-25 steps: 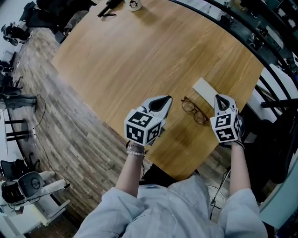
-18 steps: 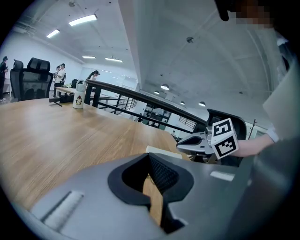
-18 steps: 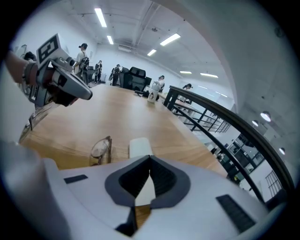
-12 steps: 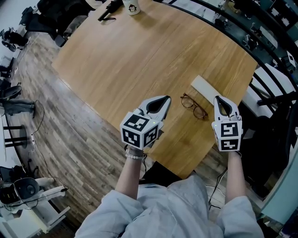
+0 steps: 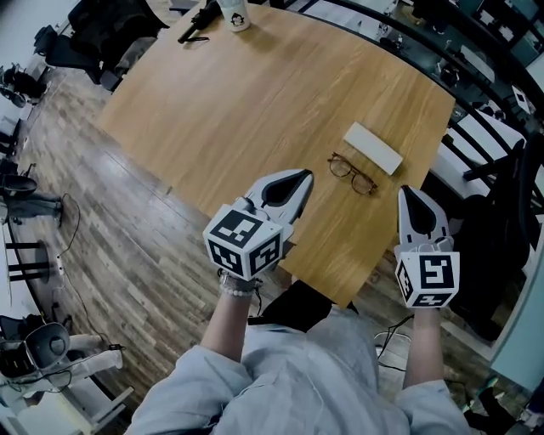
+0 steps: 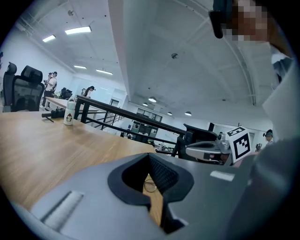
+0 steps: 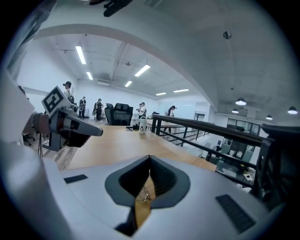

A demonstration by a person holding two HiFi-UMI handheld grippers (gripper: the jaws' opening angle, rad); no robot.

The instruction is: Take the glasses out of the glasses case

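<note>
The left gripper (image 5: 297, 177) and right gripper (image 5: 409, 194) hover at the near edge of the table (image 5: 255, 93), jaws closed together on nothing. The glasses (image 5: 353, 174) lie on it, just beside the white glasses case (image 5: 372, 148)

This looks like an open-plan office on an upper floor. A big wooden surface (image 5: 255, 93) stands on a plank floor (image 5: 110, 212), with black swivel chairs (image 6: 23, 91) pulled up at its far edge. A black railing (image 7: 206, 129) runs along one side, with more rooms visible beyond it. Long strip lights (image 7: 80, 55) line a pale ceiling. Several people (image 7: 98, 108) stand talking near the far end, where a white bottle (image 5: 235, 13) sits. Dark stands and cabled gear (image 5: 34, 200) are on the floor off the surface's left edge.
</note>
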